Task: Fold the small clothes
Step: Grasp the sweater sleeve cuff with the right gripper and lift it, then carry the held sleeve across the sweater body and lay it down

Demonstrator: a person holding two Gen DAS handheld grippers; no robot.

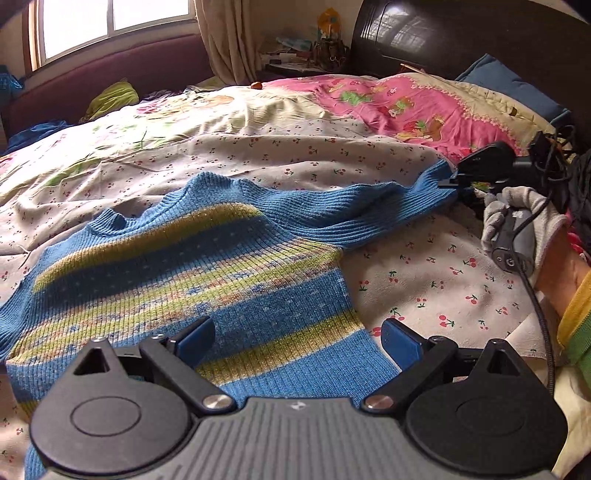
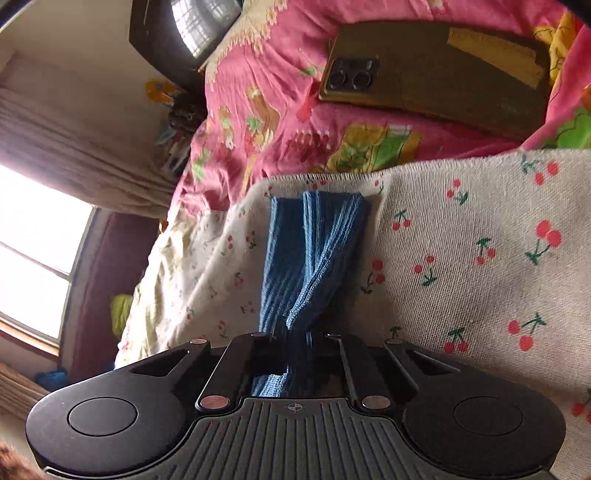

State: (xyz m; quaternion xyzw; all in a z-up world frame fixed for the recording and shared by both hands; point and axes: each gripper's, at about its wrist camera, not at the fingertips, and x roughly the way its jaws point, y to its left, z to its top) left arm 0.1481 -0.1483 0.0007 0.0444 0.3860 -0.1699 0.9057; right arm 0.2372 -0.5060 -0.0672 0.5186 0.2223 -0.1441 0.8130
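1. Bedding filled both views: a cherry-print sheet (image 1: 424, 280) covered the bed, with a pink quilt (image 1: 399, 107) at twelve to one o'clock and a window (image 1: 110, 22) at eleven.
2. On that sheet lay the striped blue sweater (image 1: 192, 273), front up, its collar toward ten o'clock and one sleeve (image 1: 362, 210) stretched out toward two o'clock.
3. At the sleeve's cuff (image 2: 317, 229) the right gripper (image 1: 452, 181) had its jaws pressed together, pinching the ribbed knit. A gloved hand (image 1: 524, 221) held its handle.
4. The left gripper (image 1: 297, 341) hung over the sweater's lower body at six o'clock, jaws spread, gripping nothing.
5. Judging by this, the step in hand was the first sleeve fold; next the cuff would need carrying toward nine o'clock, across the chest, kept low so the knit did not drag the body askew.
6. Open sheet lay around the sweater at three and twelve o'clock. A phone (image 2: 432, 77) rested on the quilt just beyond the sheet's edge, close to the cuff, and a cable (image 1: 543, 325) trailed at four o'clock.
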